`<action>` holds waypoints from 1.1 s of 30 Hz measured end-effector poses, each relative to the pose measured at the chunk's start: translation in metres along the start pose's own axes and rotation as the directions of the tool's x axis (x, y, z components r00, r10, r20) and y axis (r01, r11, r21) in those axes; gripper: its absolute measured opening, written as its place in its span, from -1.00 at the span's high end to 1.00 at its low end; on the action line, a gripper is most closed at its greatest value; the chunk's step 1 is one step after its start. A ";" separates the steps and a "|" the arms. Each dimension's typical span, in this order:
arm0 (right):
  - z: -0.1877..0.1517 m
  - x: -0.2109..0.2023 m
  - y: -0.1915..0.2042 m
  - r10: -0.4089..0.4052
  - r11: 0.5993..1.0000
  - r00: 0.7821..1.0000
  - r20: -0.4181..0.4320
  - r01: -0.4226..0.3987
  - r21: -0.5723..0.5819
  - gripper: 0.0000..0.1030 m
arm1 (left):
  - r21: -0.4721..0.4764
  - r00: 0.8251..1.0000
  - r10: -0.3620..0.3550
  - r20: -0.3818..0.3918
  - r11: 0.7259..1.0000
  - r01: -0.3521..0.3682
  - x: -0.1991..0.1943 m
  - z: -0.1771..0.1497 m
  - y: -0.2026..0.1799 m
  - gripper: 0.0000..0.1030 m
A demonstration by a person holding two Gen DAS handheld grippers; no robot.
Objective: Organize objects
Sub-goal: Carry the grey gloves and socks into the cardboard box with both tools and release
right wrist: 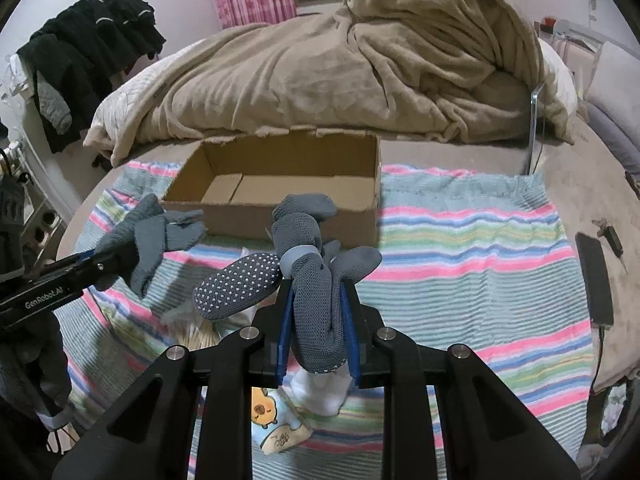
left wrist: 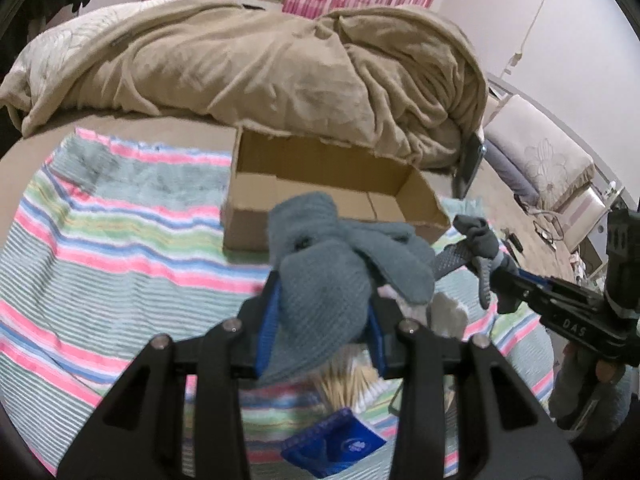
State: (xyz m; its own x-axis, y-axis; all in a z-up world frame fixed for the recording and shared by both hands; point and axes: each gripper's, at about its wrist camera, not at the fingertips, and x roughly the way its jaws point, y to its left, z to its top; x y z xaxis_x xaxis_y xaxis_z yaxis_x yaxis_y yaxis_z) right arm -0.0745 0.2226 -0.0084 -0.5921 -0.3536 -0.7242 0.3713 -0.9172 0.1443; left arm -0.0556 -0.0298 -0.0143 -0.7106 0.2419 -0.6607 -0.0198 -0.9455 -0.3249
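My left gripper (left wrist: 322,300) is shut on a grey-blue knit cloth (left wrist: 320,264) and holds it above the striped towel (left wrist: 120,240), just in front of the open cardboard box (left wrist: 340,184). My right gripper (right wrist: 316,292) is shut on grey mesh grip socks (right wrist: 308,264) with white dots on the sole, also held in front of the box (right wrist: 280,176). The box looks empty inside. Each gripper shows in the other's view: the right one with its socks (left wrist: 484,256), the left one with its cloth (right wrist: 152,240).
Under the grippers lie cotton swabs (left wrist: 352,384), a blue packet (left wrist: 332,448), a white sock (right wrist: 320,392) and a cartoon-print item (right wrist: 276,420). A heaped beige blanket (right wrist: 360,60) lies behind the box. A dark phone (right wrist: 596,280) lies at the right edge of the bed.
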 end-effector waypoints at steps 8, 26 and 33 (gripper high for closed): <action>0.025 -0.003 -0.007 -0.006 1.000 0.998 0.056 0.007 -0.021 0.53 | 0.018 0.999 0.000 0.035 1.000 -0.001 -0.002 0.020 -0.009 0.25; 0.081 0.023 -0.018 -0.021 0.998 0.993 0.118 0.029 -0.064 0.53 | 0.048 0.998 -0.010 0.069 0.999 0.007 0.030 0.059 -0.025 0.24; 0.091 0.051 -0.021 -0.015 0.998 0.996 0.087 0.021 -0.062 0.53 | 0.044 0.998 -0.002 0.058 0.999 0.000 0.056 0.068 -0.026 0.24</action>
State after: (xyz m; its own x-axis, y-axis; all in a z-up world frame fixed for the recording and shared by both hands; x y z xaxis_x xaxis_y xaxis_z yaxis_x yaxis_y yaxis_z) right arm -0.1776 0.2074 0.0126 -0.6574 -0.3541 -0.6652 0.4027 -0.9112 0.0871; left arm -0.1431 -0.0065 0.0034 -0.7498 0.2312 -0.6200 -0.0505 -0.9543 -0.2947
